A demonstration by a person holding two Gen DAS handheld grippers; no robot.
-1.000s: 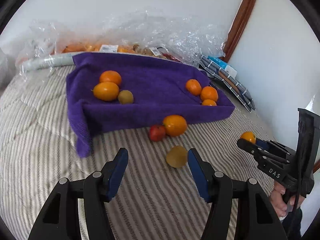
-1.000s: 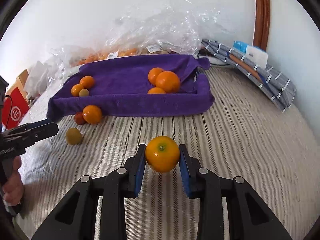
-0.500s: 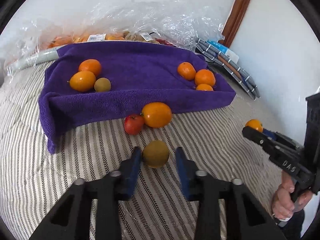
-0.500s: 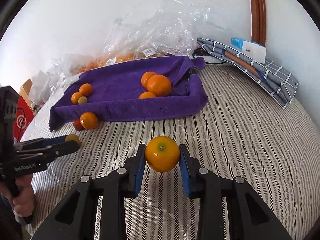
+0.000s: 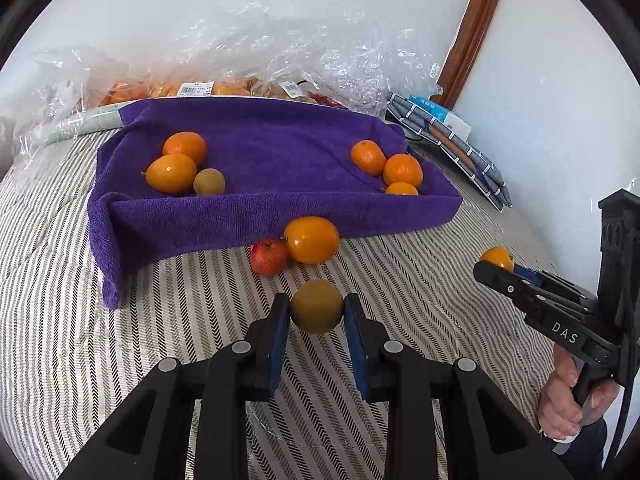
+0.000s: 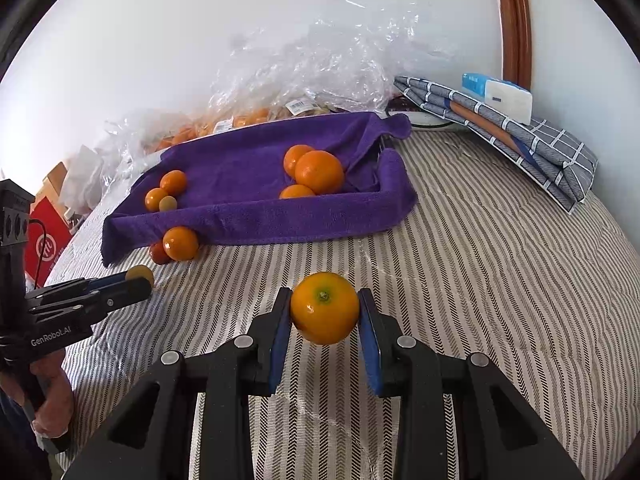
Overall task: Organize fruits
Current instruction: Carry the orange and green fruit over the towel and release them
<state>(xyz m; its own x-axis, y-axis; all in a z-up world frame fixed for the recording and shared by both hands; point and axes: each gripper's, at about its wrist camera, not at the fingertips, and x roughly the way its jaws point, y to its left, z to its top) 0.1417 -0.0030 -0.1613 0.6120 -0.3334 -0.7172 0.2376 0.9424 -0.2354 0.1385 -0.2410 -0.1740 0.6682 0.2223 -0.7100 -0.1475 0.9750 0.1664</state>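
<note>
My left gripper is shut on a small olive-green fruit, held just above the striped bedcover. My right gripper is shut on an orange and holds it above the cover. A purple towel-lined tray holds two oranges and a green fruit at its left, and three oranges at its right. An orange and a red fruit lie on the cover against the tray's front. The left gripper also shows in the right wrist view.
Crumpled clear plastic bags with fruit packs lie behind the tray along the white wall. Folded grey checked cloth with a white-blue packet sits at the back right. A red box stands off the left edge.
My left gripper moved forward over the green fruit, closed on it and lifted it slightly. My right gripper kept hold of the orange, shifting little.
</note>
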